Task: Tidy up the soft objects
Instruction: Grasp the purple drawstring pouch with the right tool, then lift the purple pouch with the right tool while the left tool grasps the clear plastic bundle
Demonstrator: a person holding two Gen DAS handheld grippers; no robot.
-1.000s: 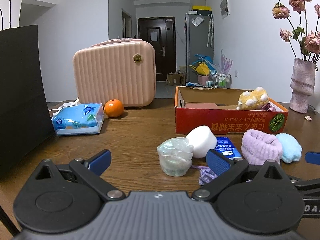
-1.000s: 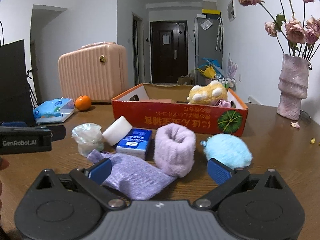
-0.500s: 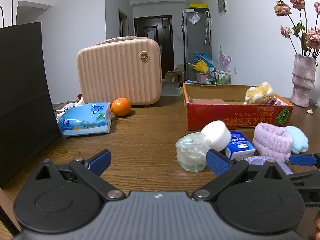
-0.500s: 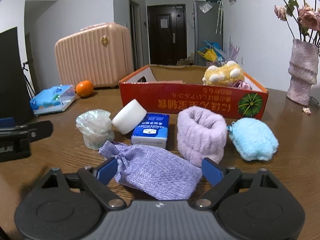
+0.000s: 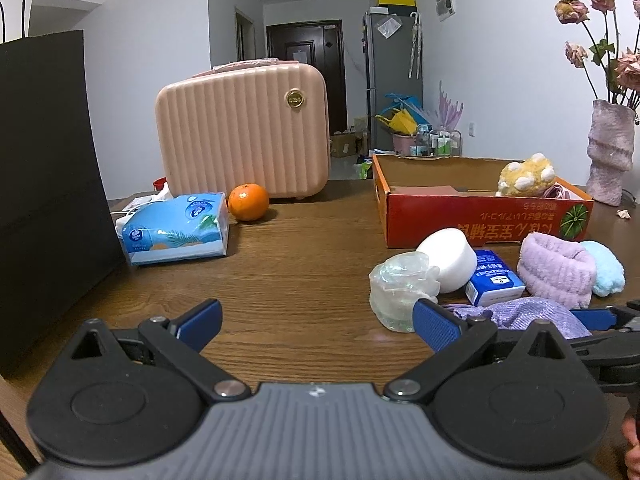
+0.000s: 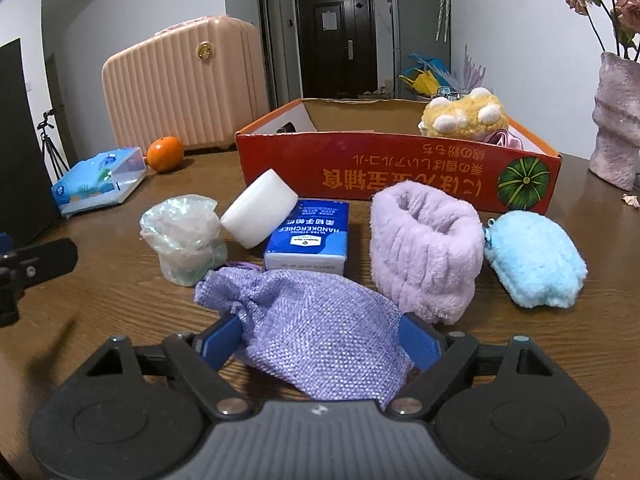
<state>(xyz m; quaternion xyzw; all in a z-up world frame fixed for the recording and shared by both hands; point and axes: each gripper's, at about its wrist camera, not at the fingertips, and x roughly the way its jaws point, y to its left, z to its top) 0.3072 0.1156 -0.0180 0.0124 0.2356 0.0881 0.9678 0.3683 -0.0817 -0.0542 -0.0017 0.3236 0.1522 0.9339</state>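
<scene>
A lilac woven pouch lies on the worktop before the red box, its rear end hiding the pad tips of the right gripper, whose jaws have just been closing around it; contact cannot be made out. The left gripper gapes empty, left of the pouch.

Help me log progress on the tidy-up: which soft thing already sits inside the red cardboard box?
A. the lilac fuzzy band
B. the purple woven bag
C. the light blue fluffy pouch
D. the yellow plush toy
D: the yellow plush toy shows above the wall of the red cardboard box, while the other three lie on the table in front of it.
</scene>
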